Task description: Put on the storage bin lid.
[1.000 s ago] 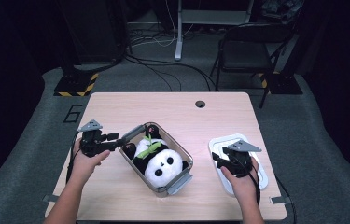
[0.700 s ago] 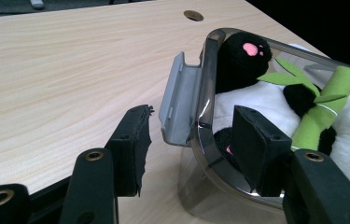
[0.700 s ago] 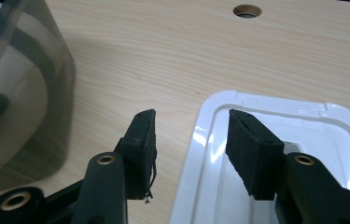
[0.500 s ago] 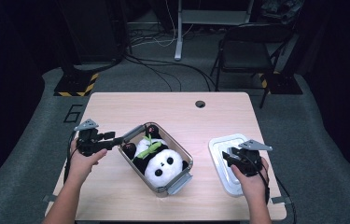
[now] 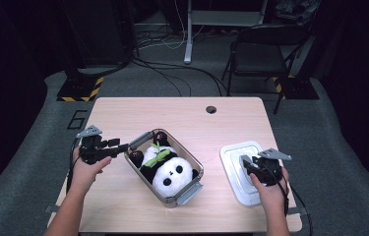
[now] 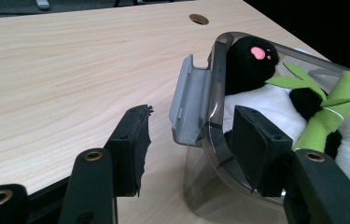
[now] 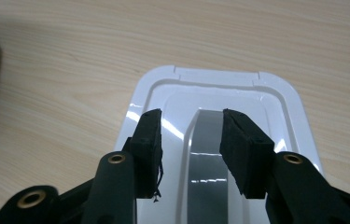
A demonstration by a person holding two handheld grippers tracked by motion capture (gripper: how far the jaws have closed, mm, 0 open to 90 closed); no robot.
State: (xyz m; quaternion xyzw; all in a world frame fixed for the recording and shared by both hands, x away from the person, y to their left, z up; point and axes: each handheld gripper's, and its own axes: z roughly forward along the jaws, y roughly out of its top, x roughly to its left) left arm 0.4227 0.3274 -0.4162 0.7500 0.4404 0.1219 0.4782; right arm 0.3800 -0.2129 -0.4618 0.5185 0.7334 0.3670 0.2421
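The left gripper (image 5: pixel 118 146) stands open astride the left end wall of the clear container (image 5: pixel 192 164) holding the panda toy (image 5: pixel 169 172) at mid-table. The right gripper (image 5: pixel 247 164), jaws just closing but not gripping, straddles the grey handle of the white lid (image 5: pixel 236 157) lying at the right.

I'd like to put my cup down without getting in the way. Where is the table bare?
The far strip is free, from the box and lid up to the cable hole. A narrower bare lane runs between box and lid. The near corners are crowded: the left tool straddles the box's end, and the right tool is over the lid.
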